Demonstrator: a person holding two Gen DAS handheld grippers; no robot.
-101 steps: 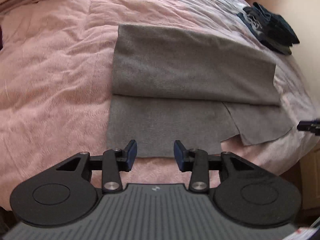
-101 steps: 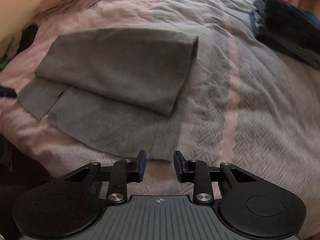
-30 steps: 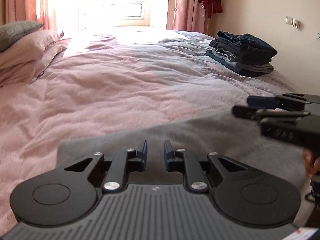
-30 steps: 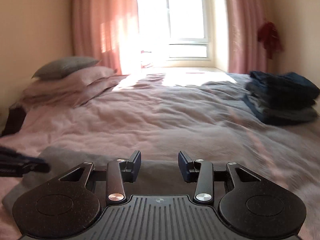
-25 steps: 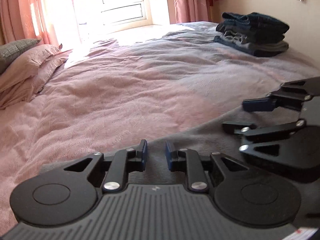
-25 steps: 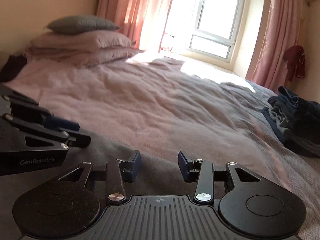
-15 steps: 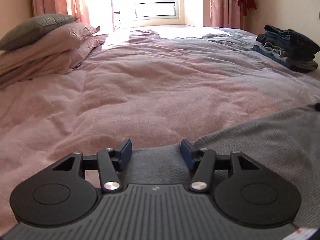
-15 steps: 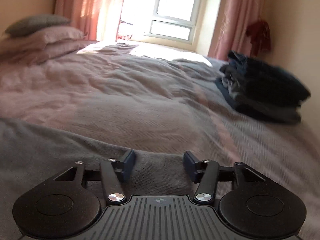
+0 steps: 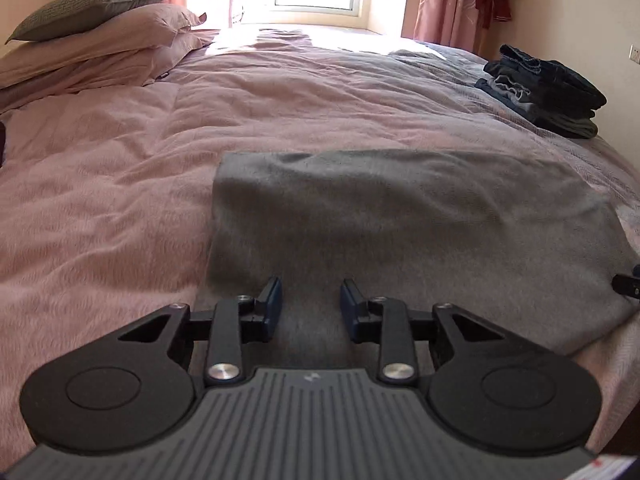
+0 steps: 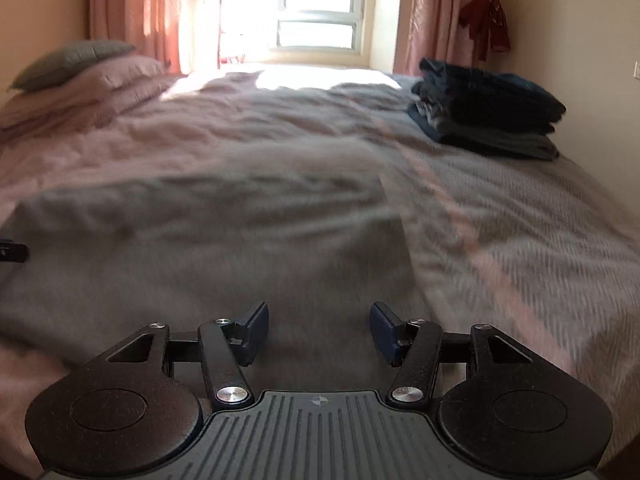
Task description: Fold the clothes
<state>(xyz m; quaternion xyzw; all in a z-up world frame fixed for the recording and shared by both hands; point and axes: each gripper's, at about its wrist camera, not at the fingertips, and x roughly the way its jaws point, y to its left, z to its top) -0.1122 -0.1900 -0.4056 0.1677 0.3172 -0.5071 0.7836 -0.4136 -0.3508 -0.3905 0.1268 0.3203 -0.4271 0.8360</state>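
The grey garment point(image 9: 400, 216) lies folded on the near edge of the bed point(image 9: 120, 184), one fold just laid. The left gripper point(image 9: 310, 308) has just been closing, yet its fingers stand apart with nothing pinched. The right gripper point(image 10: 318, 330) is wide open and empty. Next, probably, each takes an end for a crosswise fold. Compared with the earliest frames, the lower flap no longer shows.

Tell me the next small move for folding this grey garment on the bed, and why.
Probably bring both grippers down onto the near edge of the grey garment to start another fold. The left gripper and right gripper both hang over that edge with jaws apart and nothing gripped; the left's have just been closing. The garment lies as a wide rectangle.
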